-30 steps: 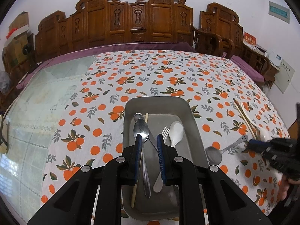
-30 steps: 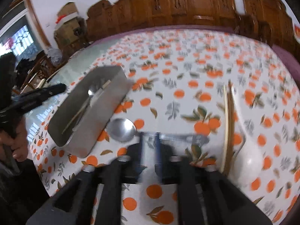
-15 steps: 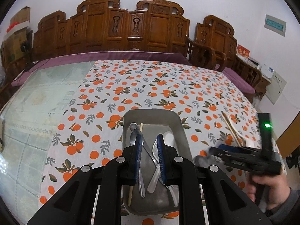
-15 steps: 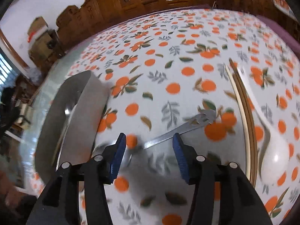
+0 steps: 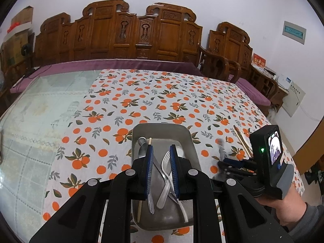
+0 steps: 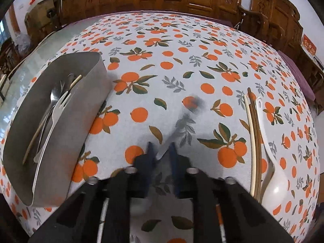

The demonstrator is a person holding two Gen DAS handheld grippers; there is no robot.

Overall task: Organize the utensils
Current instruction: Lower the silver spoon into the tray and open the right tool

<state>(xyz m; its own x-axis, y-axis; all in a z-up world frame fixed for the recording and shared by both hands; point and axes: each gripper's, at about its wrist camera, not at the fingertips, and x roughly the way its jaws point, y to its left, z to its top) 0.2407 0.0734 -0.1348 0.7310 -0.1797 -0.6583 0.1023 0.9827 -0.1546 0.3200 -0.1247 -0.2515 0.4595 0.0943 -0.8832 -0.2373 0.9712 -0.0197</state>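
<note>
A grey metal tray (image 5: 162, 126) holds a fork (image 5: 165, 162), metal spoons (image 5: 142, 149), a white spoon and a chopstick. My left gripper (image 5: 160, 147) hangs over the tray, its jaws a narrow gap apart with nothing between them. In the right wrist view the tray (image 6: 81, 109) lies at the left. My right gripper (image 6: 161, 145) is tilted down at the cloth and its jaws are closing. The blurred handle of a metal spoon (image 6: 182, 121) runs between the pads, and they grip it. The right gripper (image 5: 227, 161) also shows beside the tray, in a person's hand.
Several chopsticks (image 6: 254, 133) and a white ceramic spoon (image 6: 271, 162) lie on the orange-print tablecloth to the right of my right gripper. Carved wooden chairs line the far side of the table. A glass-topped part of the table lies to the left.
The right gripper's jaws spread wide over the metal spoon's handle, then closed on it. The left gripper rose a little above the tray with its gap unchanged.
</note>
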